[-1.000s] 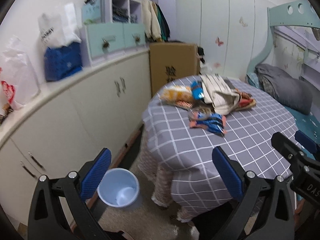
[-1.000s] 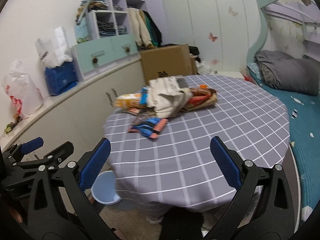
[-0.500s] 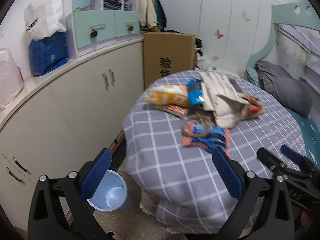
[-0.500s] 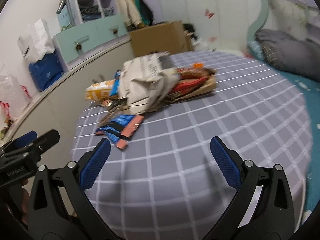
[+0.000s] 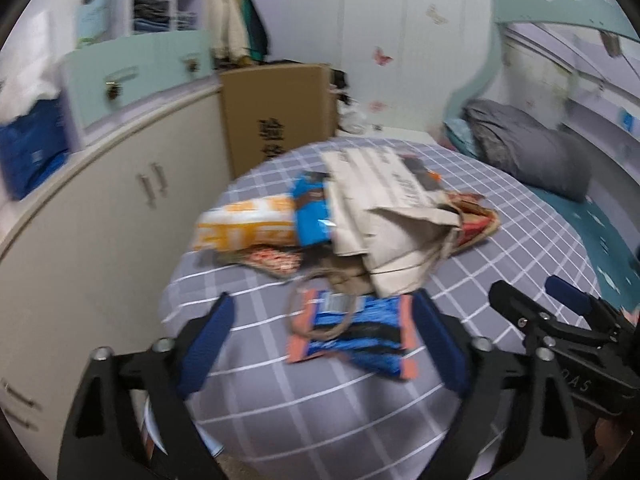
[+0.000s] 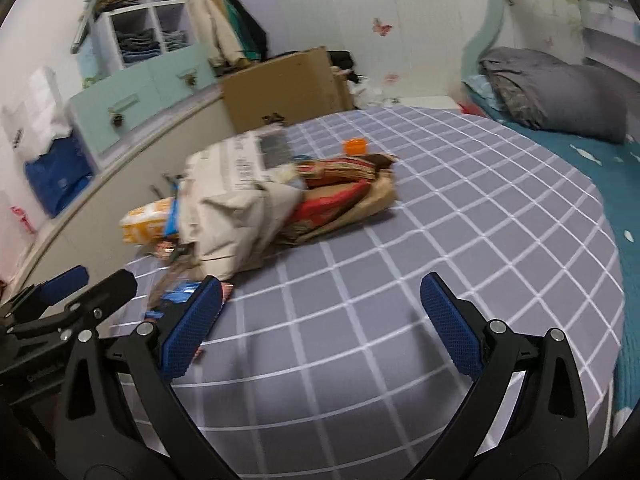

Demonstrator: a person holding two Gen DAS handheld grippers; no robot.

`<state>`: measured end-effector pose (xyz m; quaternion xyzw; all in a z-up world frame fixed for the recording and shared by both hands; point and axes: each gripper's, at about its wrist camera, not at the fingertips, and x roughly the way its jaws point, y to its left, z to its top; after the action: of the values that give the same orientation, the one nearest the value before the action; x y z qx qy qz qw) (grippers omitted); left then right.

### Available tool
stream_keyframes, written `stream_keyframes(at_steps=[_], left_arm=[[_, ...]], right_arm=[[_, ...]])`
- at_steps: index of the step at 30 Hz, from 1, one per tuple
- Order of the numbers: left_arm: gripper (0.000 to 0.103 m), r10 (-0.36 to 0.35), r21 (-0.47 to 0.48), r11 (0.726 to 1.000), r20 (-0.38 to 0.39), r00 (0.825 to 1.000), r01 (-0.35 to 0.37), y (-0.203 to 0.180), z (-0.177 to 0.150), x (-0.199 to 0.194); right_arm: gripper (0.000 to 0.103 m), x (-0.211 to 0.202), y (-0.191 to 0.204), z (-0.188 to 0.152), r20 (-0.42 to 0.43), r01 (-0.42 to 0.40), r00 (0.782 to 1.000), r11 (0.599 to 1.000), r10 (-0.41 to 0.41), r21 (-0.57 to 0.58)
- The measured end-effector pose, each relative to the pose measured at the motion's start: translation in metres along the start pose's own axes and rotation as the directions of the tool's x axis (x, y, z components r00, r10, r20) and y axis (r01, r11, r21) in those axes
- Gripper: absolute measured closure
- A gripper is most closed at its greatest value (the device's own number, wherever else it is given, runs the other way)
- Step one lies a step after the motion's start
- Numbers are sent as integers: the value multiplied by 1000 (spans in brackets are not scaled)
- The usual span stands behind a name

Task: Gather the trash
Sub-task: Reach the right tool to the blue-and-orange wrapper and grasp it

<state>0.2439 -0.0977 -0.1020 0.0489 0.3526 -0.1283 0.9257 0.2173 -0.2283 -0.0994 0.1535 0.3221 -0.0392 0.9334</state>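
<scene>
The blue snack wrapper lies flat on the checked tablecloth, nearest of the litter, just in front of the beige paper bag and orange packet. It looks light, thin, crinkly and probably slippery (a twine loop lies across it), so a pinch at its raised right edge seems best. The left gripper is closing, the wrapper lying between its jaws but not yet gripped. The right gripper stands spread over bare cloth.

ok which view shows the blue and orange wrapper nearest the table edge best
The left wrist view: the blue and orange wrapper lies almost whole between the closing left tongs, not yet pinched. In the right wrist view only a blurred sliver shows behind a finger of the right tongs.
</scene>
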Motion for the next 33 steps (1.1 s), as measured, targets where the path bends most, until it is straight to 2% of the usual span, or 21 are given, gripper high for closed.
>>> stream_keyframes(at_steps=[3, 5, 8, 13, 15, 16, 17, 20, 25, 29, 33], left_arm=[[31, -4, 29, 1000, -25, 1000, 5, -7, 2, 17], [43, -15, 26, 1000, -48, 999, 16, -7, 2, 27], [55, -41, -5, 999, -94, 995, 40, -1, 2, 41], [64, -80, -41, 996, -120, 990, 76, 5, -2, 44], [82, -108, -56, 993, -126, 986, 102, 5, -3, 45], [94, -116, -67, 992, -128, 985, 109, 6, -3, 45], [99, -129, -84, 989, -127, 983, 119, 9, -3, 46], [100, -152, -121, 983, -106, 983, 139, 17, -5, 41], [100, -177, -180, 969, -15, 984, 171, 33, -8, 9], [100, -145, -223, 962, 65, 987, 156, 50, -13, -24], [100, -102, -252, 960, 98, 990, 124, 68, -21, -43]], right_arm=[[6, 2, -7, -2, -10, -5, 1000, 1000, 5, 7], [6, 3, -7, 0, -14, -20, 1000, 1000, 20, 13], [6, 4, -6, 2, -14, -26, 1000, 1000, 27, 9], [6, 8, -3, 6, -18, -30, 999, 1000, 30, 0], [6, 9, -1, 6, -24, -32, 999, 999, 32, -5], [6, 10, 1, 6, -25, -29, 999, 1000, 29, -8], [6, 10, 3, 6, -25, -26, 999, 1000, 26, -13], [6, 12, 9, 6, -40, -30, 999, 999, 29, -27], [6, 17, 26, 2, -87, -76, 994, 995, 70, -59], [6, 30, 48, -2, -152, -154, 978, 987, 145, -54], [8, 48, 67, 1, -182, -167, 971, 985, 157, -42]])
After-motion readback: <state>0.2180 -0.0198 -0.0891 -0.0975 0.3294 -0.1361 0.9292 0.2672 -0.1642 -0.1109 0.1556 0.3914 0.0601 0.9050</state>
